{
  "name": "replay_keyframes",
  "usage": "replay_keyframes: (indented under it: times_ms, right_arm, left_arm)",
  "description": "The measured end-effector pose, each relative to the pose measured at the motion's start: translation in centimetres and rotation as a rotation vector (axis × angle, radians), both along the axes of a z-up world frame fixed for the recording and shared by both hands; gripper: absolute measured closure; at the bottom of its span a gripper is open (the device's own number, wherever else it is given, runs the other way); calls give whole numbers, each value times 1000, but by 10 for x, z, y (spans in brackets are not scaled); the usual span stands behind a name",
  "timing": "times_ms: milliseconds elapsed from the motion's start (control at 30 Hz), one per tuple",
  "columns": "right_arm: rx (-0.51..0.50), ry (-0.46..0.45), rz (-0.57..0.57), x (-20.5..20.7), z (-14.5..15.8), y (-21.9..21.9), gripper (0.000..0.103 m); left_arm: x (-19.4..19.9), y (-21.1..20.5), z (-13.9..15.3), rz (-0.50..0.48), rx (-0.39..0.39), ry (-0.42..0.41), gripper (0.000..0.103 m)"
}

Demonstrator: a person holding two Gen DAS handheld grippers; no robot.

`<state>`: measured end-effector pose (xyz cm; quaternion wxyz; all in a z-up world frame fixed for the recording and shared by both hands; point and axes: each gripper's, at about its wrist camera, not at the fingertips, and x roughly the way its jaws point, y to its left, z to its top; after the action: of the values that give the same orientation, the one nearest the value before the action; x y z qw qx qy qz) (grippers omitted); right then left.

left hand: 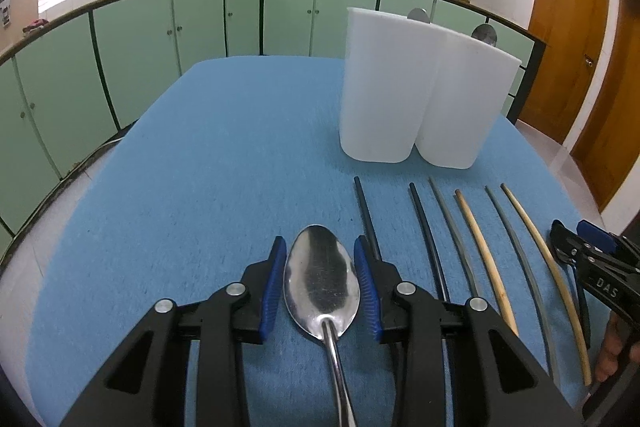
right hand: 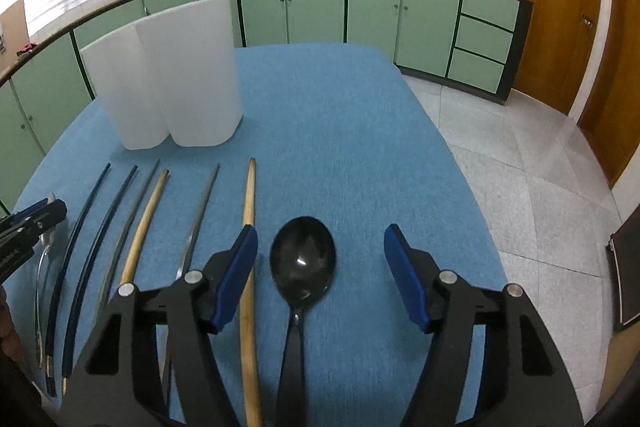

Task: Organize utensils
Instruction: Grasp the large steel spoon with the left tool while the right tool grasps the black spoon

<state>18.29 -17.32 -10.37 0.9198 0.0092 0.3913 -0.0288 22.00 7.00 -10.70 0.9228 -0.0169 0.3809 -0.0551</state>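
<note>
A steel spoon (left hand: 321,279) lies on the blue table cloth (left hand: 208,163) between the open fingers of my left gripper (left hand: 320,247), the pads close to its bowl on both sides. A black spoon (right hand: 303,261) lies between the wide-open fingers of my right gripper (right hand: 321,239). Several chopsticks, black (left hand: 424,227), grey (left hand: 452,223) and wooden (left hand: 480,247), lie side by side between the two spoons. Two white holders (left hand: 416,87) stand together further back, each with a spoon bowl showing above the rim. The holders also show in the right wrist view (right hand: 172,75).
The right gripper (left hand: 592,255) shows at the right edge of the left wrist view. The left gripper (right hand: 28,227) shows at the left edge of the right wrist view. Green cabinets and a counter stand behind the table. Tiled floor lies to the right.
</note>
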Motion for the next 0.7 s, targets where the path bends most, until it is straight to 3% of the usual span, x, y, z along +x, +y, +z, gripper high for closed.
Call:
replay_keyframes:
  times_ms: [433,467,600,700]
  right_arm:
    - [-7,83,-21,15,-7,-2,45]
    - [-6,84,-19,15,-7,-1,47]
    - [13,91,-3,15,-6,-1,69]
    - [32,76,5,10,-2,-2,70]
  left_arm:
    - [-1,-4,-4,-13,14,-7,69]
    - [-1,-4,-4,-13,16,-8,69]
    - [-3,-5,-2,-16,21,-16,69]
    - [-5,-5,-1,-16,20,-23,69]
